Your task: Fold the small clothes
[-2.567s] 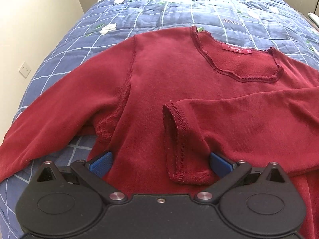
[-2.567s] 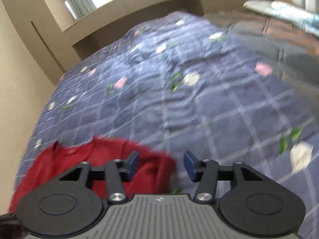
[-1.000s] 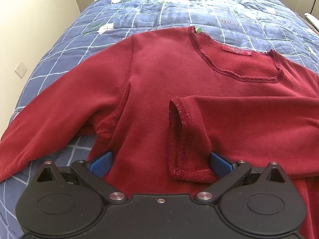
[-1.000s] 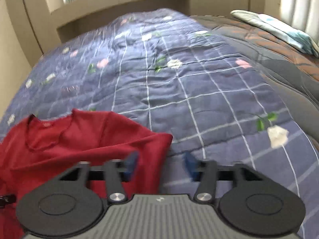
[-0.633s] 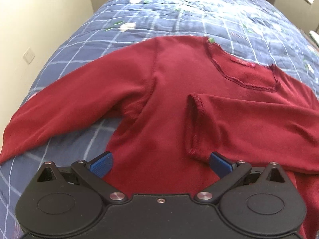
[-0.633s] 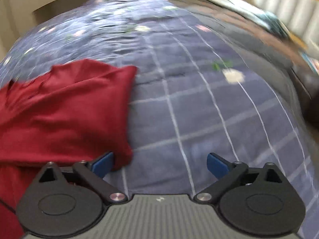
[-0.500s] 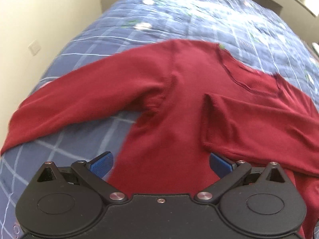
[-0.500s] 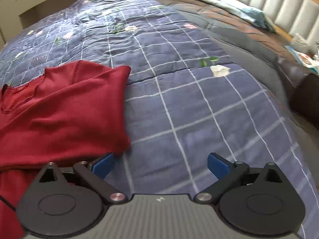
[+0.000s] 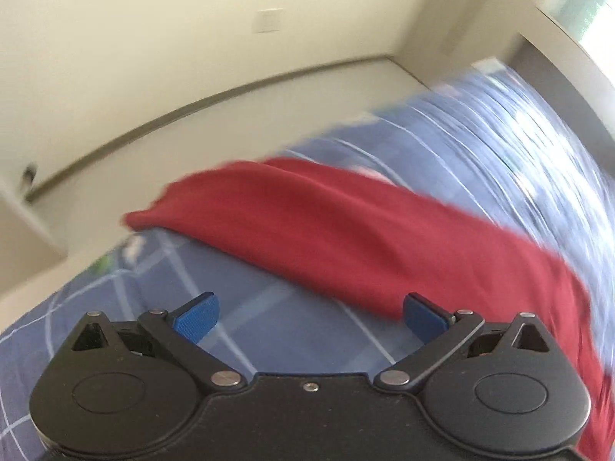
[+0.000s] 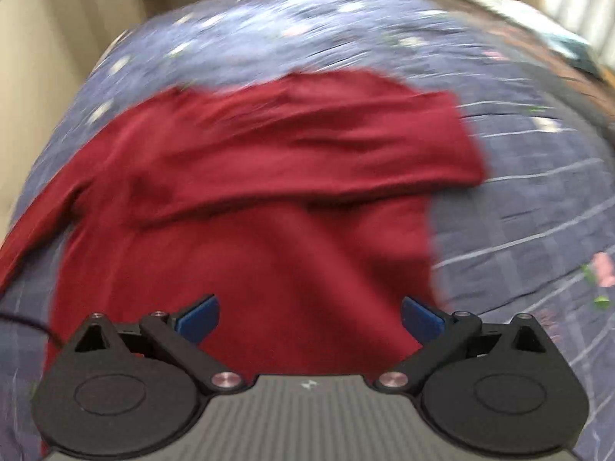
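A dark red long-sleeved top lies flat on a blue checked quilt. Its right sleeve is folded across the chest; its left sleeve stretches out toward the bed's left edge. My left gripper is open and empty, above the quilt just in front of that outstretched sleeve. My right gripper is open and empty, above the lower body of the top. Both views are blurred by motion.
A cream wall with a white socket plate and a floor strip lie beyond the bed's left edge in the left wrist view. A brown cover and a pale pillow lie at the far right of the bed.
My left gripper has swung left, from over the body of the top to the outstretched left sleeve. My right gripper opened and moved left, from the bare quilt to over the top.
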A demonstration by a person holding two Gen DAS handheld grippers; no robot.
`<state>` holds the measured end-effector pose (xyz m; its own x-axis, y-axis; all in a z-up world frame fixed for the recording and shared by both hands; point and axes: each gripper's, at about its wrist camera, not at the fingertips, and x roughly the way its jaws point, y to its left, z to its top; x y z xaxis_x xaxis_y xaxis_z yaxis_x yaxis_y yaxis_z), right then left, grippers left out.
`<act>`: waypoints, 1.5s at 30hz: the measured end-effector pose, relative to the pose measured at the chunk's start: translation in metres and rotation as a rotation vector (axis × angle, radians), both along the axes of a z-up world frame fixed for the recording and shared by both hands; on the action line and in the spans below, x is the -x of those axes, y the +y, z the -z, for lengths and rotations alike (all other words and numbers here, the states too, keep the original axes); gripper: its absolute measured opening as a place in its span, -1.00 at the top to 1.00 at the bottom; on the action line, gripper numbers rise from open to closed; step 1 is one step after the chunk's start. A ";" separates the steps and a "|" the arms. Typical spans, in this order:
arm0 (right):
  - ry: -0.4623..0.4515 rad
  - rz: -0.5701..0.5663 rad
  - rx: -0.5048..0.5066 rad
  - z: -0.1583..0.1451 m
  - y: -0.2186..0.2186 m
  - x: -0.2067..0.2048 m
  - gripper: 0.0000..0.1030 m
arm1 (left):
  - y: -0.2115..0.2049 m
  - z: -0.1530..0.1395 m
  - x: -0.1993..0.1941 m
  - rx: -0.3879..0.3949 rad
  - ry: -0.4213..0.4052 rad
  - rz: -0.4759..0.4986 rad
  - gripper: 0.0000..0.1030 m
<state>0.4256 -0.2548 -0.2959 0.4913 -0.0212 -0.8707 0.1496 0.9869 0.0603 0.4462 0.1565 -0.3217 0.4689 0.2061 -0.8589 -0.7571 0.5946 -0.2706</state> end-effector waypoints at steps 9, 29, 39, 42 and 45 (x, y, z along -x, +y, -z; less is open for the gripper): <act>0.246 -0.041 0.075 0.051 0.034 0.009 -1.00 | 0.080 0.027 0.019 0.193 -0.146 -0.356 -0.62; 0.134 -0.053 0.108 0.055 0.040 0.037 -1.00 | 0.101 0.024 0.031 0.119 -0.228 -0.364 0.90; -0.054 0.116 -0.064 0.010 -0.004 0.040 -1.00 | 0.032 -0.091 -0.009 -0.200 -0.619 0.124 0.90; -0.112 0.135 -0.036 -0.002 -0.021 0.036 -1.00 | 0.002 -0.122 -0.025 -0.229 -0.716 0.278 0.90; -0.147 0.185 -0.029 -0.009 -0.044 0.035 -1.00 | -0.032 -0.147 -0.041 -0.196 -0.792 0.437 0.90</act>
<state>0.3909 -0.2988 -0.2869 0.6027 -0.0988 -0.7918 0.3152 0.9411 0.1225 0.4874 0.1246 -0.1747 0.9747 -0.0193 -0.2227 -0.0920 0.8734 -0.4782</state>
